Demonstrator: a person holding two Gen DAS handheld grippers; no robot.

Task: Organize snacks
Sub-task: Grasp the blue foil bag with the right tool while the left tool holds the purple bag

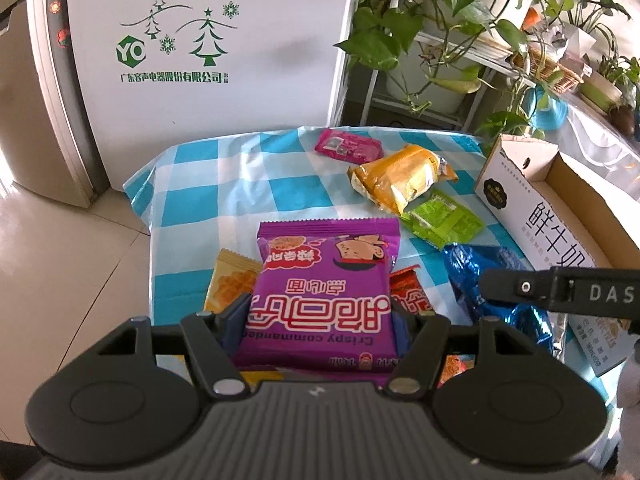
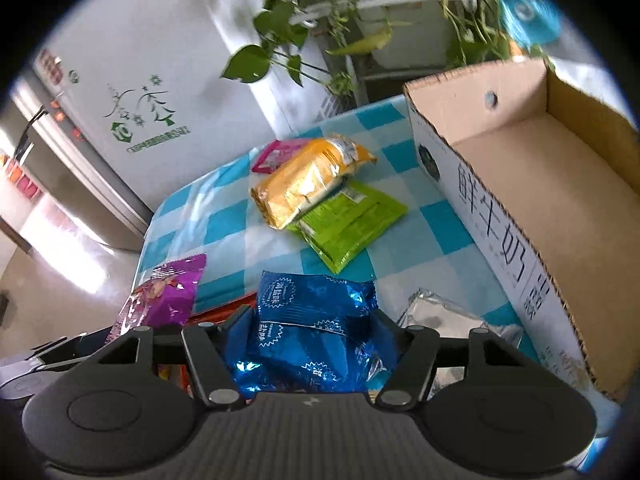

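Left wrist: left gripper jaws closed on purple packet between them | right wrist: right gripper jaws clamp blue packet beside cardboard box

A purple snack packet sits clamped between the left jaws. A crinkled blue foil packet sits between the right jaws. On the checked table lie pink, yellow and green packets beside an open cardboard box.
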